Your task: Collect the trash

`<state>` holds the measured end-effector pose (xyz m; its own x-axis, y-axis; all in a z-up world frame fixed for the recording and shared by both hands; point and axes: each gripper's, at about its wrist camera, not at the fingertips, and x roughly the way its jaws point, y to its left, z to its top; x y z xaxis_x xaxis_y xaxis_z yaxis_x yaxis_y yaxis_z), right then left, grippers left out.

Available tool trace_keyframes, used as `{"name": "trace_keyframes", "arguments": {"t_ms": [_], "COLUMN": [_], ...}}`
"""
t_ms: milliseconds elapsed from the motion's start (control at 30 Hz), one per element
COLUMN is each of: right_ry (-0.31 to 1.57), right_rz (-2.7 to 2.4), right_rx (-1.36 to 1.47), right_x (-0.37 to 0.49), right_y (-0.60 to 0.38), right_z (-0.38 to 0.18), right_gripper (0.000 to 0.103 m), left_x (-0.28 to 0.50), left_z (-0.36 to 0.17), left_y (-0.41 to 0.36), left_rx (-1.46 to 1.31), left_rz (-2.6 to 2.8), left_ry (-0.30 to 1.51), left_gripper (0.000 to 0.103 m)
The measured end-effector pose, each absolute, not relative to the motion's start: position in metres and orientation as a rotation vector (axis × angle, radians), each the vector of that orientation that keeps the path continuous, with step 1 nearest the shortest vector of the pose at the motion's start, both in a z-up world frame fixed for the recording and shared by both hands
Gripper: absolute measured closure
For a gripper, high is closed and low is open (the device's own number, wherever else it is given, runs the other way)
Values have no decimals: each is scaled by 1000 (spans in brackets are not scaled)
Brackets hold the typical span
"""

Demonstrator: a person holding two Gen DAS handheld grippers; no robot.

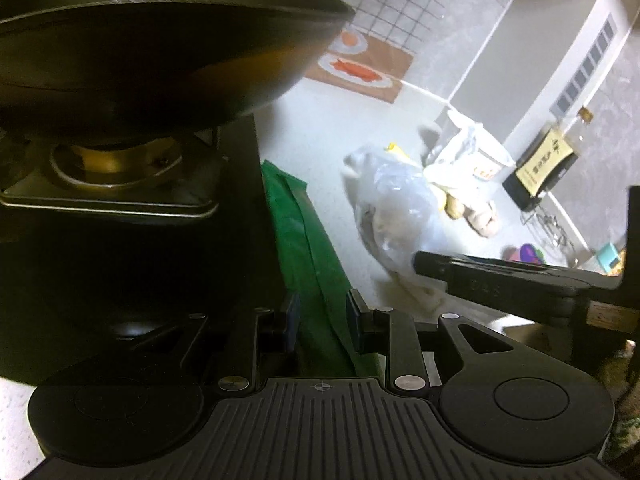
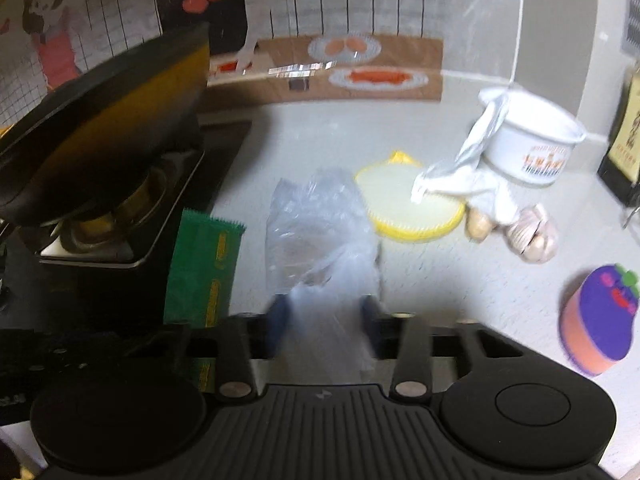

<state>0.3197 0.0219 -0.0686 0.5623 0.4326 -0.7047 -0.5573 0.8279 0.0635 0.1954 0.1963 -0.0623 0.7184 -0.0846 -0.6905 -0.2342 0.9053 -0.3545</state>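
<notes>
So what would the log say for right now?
left fingers: over green packet | right fingers: around clear bag, grip unclear | lid, cup: on counter

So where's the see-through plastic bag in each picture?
Left wrist: clear bag right of centre, on the counter, beyond the green packet.
Right wrist: centre bottom, bag between the right gripper fingers.
Shared landmark: black wok on the stove, left.

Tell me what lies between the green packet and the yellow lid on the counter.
In the right wrist view, the clear plastic bag lies between the green packet and the yellow lid, running back between the right gripper's fingers.
</notes>
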Motion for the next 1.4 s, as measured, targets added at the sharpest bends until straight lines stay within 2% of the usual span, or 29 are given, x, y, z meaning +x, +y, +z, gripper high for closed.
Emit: {"name": "trace_keyframes", "arguments": {"t_ms": [500,567,633,700,900,1133,1400], "right_ry": [811,782,724,662,577,628,665], "right_rz": [562,588,580,537,382,265,209], "right_rx": [-99,-82,-68,-60,-37,7,45], "right_x": [291,281,270,259,238,233,226], "right_y": [-37,-39,-46,-56,-97,-130,-143], "right_z": [-69,-61,-50,-39,-22,-40,-60], "right_gripper": [77,73,53,43,42,42,42], "left_x": [211,214,219,226,262,290,294], "left_z": [-48,-40,-33,-28,-34,-75,-83], "left_y": [183,184,184,180,139,84,69], "left_rx": [-428,-440,-446,-444,-401,-74,65], "left_rz": [-29,-33,-34,-53,-162,-137,-204], "left_ry": [740,719,703,698,729,831,821], "left_gripper": [74,74,74,74,74,71,68]}}
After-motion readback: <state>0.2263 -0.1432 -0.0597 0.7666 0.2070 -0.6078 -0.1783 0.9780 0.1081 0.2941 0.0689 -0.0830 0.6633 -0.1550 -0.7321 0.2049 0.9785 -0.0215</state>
